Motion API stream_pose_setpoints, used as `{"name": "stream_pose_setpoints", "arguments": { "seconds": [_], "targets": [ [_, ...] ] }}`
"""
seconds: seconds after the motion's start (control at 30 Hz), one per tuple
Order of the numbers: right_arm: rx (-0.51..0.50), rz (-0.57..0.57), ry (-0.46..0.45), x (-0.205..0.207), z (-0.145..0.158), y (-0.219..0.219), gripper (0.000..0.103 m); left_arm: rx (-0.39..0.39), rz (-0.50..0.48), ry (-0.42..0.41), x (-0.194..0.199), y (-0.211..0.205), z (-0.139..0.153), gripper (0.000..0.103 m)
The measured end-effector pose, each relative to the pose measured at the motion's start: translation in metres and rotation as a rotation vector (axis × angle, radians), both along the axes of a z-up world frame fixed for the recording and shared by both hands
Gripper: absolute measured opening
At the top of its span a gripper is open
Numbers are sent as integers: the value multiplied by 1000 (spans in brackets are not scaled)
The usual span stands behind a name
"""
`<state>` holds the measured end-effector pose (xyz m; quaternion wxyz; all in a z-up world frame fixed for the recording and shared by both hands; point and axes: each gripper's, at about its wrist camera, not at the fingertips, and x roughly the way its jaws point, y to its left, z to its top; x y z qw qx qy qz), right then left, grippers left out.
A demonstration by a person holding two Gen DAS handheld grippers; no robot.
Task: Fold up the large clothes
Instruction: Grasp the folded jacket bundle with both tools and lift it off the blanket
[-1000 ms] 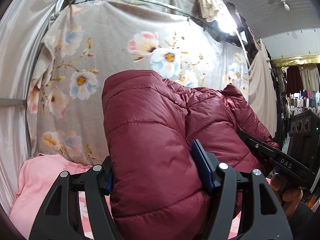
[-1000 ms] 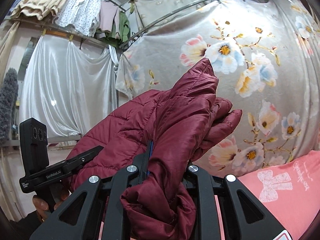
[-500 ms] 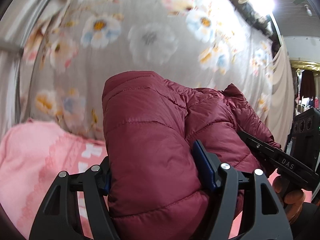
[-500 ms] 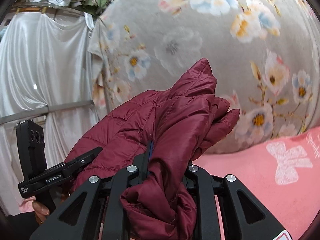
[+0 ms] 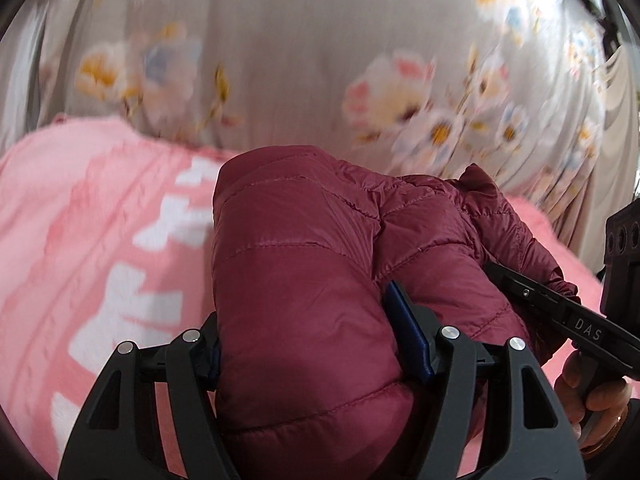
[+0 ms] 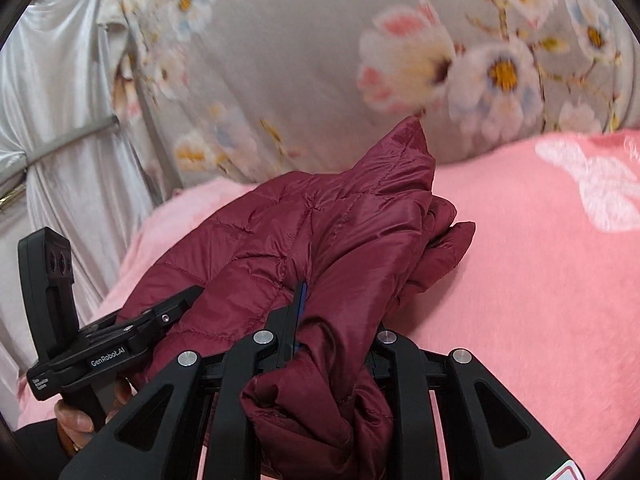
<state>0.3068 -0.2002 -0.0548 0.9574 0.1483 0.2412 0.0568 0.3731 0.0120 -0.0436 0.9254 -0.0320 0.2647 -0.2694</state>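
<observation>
Left wrist view: the left gripper (image 5: 316,340) was clamped on a thick fold of the maroon puffer jacket (image 5: 304,272), which filled the centre and lower centre of the frame. The blue pads (image 5: 406,332) pressed into the quilted fabric on both sides, with the jaws held fairly wide by its bulk. The rest of the jacket ran toward the right of the frame, where the right gripper (image 5: 560,312) entered from the right edge, its fingers buried in the fabric. Part of the right hand (image 5: 588,404) showed at lower right on the handle.

Right wrist view: the right gripper (image 6: 332,320) was closed narrowly on a bunched edge of the jacket (image 6: 320,240) at lower centre. One blue pad (image 6: 299,304) was visible against the fabric; the other was hidden by it. The jacket spread up and left, a pointed corner standing up at centre. The left gripper (image 6: 160,320) came in from lower left, its tips under the fabric, with fingers of the left hand (image 6: 76,420) just visible below.

The jacket was held above a pink blanket (image 6: 540,280) with white patterning, in the lower half of both views. I could not tell whether it touched. A grey floral curtain (image 6: 320,60) filled the upper part, blurred in the left view. A white satin drape (image 6: 60,120) hung at left in the right view.
</observation>
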Motion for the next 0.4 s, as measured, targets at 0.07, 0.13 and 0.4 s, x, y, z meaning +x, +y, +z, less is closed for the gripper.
{"name": "stream_pose_setpoints", "arguments": {
  "seconds": [0.07, 0.13, 0.4],
  "targets": [
    [47, 1, 49, 6, -8, -6, 21, 7, 10, 29, 6, 1, -3, 69],
    [103, 0, 115, 13, -19, -15, 29, 15, 14, 57, 9, 1, -5, 77],
    [213, -111, 252, -16, -32, -44, 73, 200, 171, 117, -6, 7, -8, 98]
  ]
}}
